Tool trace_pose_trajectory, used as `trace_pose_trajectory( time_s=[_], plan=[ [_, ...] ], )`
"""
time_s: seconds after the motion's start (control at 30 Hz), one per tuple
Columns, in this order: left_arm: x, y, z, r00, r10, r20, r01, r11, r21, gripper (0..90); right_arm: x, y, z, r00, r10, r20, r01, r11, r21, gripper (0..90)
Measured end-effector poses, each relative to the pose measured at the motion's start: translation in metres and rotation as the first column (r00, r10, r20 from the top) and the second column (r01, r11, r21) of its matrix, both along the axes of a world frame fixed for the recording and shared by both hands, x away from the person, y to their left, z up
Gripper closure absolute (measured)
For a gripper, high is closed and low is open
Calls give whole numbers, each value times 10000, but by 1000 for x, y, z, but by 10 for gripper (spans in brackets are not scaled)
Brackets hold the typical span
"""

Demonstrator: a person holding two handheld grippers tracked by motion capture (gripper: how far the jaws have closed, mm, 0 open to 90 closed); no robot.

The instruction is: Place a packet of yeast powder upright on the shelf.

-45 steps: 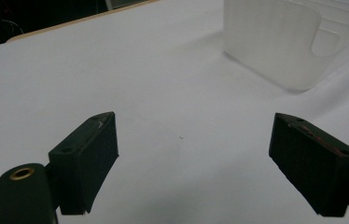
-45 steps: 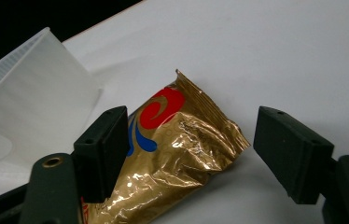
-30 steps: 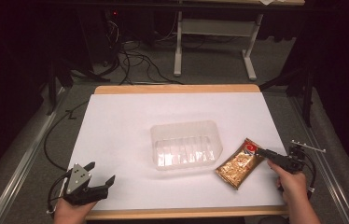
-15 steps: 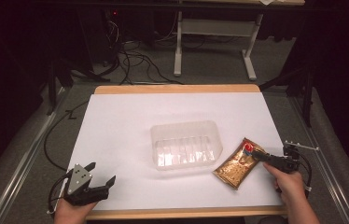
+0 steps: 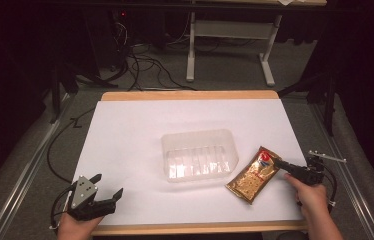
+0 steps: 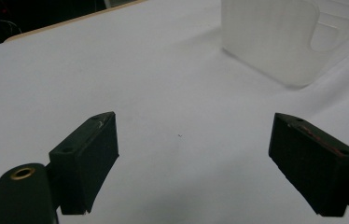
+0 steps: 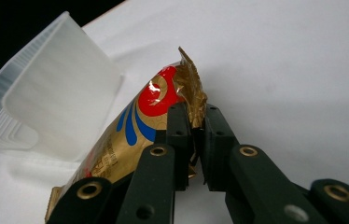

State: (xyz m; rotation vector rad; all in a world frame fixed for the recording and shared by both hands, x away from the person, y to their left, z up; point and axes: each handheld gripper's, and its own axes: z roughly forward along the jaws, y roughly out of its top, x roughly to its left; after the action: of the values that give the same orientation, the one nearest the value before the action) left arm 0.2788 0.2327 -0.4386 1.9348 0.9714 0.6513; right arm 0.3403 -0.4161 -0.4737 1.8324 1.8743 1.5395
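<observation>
Black two-jaw tools (image 5: 276,162), brass screws, grey three-cornered plate (image 5: 83,191), trailing cables.

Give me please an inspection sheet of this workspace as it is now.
Surface: white table top, bare.
Job's things: gold snack packet flat beside clear plastic tray; contact unclear.
Clutter: nothing seen.
Grippers: right claw has just closed, pinching the packet's crimped edge; left claw open, holding nothing.
Cables: black cable along the table's left edge; more on the floor behind.
Surroundings: grey floor, white stand legs.
</observation>
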Motion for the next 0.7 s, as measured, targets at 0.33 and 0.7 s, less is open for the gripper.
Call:
trace_pose_trajectory(
  time_s=[0.33,0.7],
  plan=[
    [0,0,0,10000,-30,13,30,10000,49,164,-10,6,16,9959,137,894,-123,9998,-168,873],
    [0,0,0,10000,-23,24,23,10000,29,164,-21,15,36,9804,76,1968,29,9986,-534,880]
  ],
)
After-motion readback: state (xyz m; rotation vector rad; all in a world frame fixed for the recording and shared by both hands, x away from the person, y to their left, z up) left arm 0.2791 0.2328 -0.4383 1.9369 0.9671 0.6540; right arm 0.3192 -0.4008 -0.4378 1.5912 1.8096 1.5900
